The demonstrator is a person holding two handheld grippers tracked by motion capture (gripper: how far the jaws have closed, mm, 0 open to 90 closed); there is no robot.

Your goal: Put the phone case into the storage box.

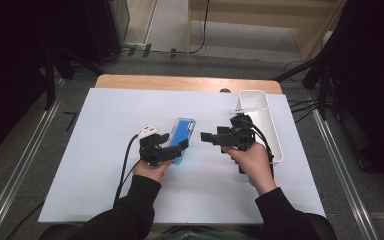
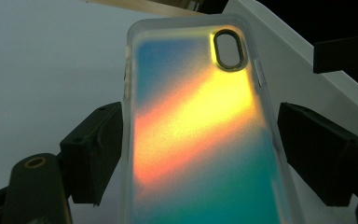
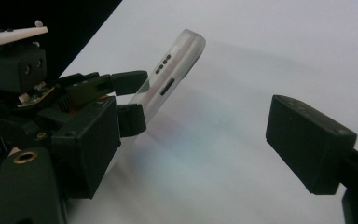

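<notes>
Phone case point(image 2: 200, 140) — iridescent blue, orange, yellow, teal; black jaws; white table point(image 1: 105, 150), white bin point(image 1: 272, 132).

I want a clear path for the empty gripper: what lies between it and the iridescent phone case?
Nothing: in the high view, bare white table sheet separates the right gripper from the blue iridescent phone case.

Bright table, dark surround (slight blur)

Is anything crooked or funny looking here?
Yes: the phone case isn't lying flat. The left gripper holds it by its sides, far end tilted up off the white table. The right gripper is open, holding nothing.
</notes>
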